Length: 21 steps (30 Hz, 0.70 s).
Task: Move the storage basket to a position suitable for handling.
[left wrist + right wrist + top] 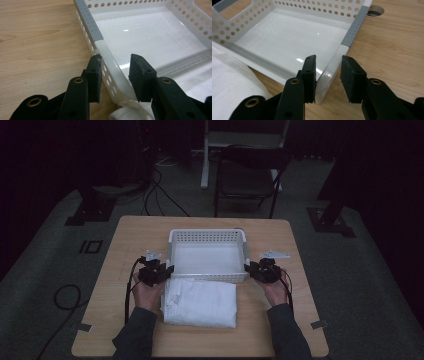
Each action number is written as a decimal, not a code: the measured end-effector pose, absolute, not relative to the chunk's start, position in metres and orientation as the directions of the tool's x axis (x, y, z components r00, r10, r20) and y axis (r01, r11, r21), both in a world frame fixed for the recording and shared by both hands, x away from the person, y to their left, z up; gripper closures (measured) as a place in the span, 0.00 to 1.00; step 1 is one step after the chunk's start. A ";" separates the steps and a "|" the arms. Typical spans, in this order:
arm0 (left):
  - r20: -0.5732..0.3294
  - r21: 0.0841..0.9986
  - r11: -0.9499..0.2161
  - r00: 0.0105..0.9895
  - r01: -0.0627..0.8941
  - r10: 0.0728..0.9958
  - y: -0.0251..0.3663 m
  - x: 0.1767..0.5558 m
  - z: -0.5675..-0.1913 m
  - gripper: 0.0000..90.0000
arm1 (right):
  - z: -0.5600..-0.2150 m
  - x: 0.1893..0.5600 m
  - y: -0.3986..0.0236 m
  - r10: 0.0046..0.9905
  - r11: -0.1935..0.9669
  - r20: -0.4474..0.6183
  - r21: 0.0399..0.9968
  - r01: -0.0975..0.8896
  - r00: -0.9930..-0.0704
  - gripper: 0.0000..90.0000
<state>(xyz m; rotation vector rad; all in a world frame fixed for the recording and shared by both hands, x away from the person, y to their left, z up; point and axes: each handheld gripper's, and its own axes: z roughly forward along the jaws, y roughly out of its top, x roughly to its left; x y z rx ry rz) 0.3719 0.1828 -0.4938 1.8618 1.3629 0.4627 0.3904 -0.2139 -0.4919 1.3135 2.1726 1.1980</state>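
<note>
Step in hand: you look to be gripping the white basket (207, 236) at its two near corners, one hand-held gripper per side, probably to lift or shift it.
Basket position: mid tabletop (135, 235), upright, nothing in it; the folded white cloth (200, 302) lies just in front, touching the near wall.
Left hand-held gripper (116, 58): clamped on the basket's rounded near-left corner rim, one pad outside the wall, one inside.
Right hand-held gripper (328, 60): jaws straddle the near-right corner, but a sliver of tabletop shows between the outer pad and the wall. Reads as apart, not yet biting.
Do it well: seat the right pads squarely on the rim before any lift. Match the grip on both sides and raise both hands together so the basket stays level.
Watch: the glossy curved corner may slip between pads; a bite lower on the flat wall should hold better. Keep the cloth edge out of the left jaws.
Basket material: thin moulded plastic, shiny smooth floor, walls punched with round holes, likely to flex.
Rim detail: grey dimpled strip (90, 22) along the side rims, matt and grippier-looking.
Cloth: soft, matt, thick fold.
Tabletop: pale wood grain, flat.
</note>
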 end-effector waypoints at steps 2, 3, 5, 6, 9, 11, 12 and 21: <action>-0.137 0.759 -0.129 0.351 0.638 0.926 0.185 0.372 -0.495 0.68 | -0.493 0.390 -0.212 0.834 0.216 0.149 0.798 0.563 -0.531 0.72; -0.137 0.759 -0.129 0.351 0.638 0.926 0.185 0.372 -0.495 0.67 | -0.493 0.389 -0.211 0.831 0.214 0.154 0.799 0.561 -0.535 0.71; -0.141 0.762 -0.131 0.361 0.634 0.922 0.187 0.372 -0.495 0.66 | -0.493 0.389 -0.211 0.830 0.214 0.153 0.801 0.560 -0.536 0.71; -0.140 0.765 -0.133 0.364 0.630 0.921 0.188 0.371 -0.495 0.63 | -0.494 0.389 -0.210 0.827 0.214 0.155 0.802 0.558 -0.540 0.66; -0.122 0.782 -0.131 0.355 0.610 0.927 0.189 0.368 -0.492 0.56 | -0.493 0.387 -0.214 0.845 0.201 0.141 0.810 0.551 -0.516 0.60; -0.115 0.793 -0.125 0.348 0.597 0.930 0.191 0.364 -0.489 0.51 | -0.489 0.384 -0.220 0.854 0.172 0.151 0.821 0.545 -0.498 0.57; -0.115 0.795 -0.122 0.346 0.594 0.931 0.192 0.362 -0.488 0.49 | -0.488 0.382 -0.223 0.857 0.161 0.155 0.825 0.541 -0.491 0.55; -0.147 0.797 -0.080 0.321 0.598 0.935 0.201 0.346 -0.487 0.43 | -0.487 0.370 -0.239 0.862 0.165 0.151 0.819 0.549 -0.483 0.49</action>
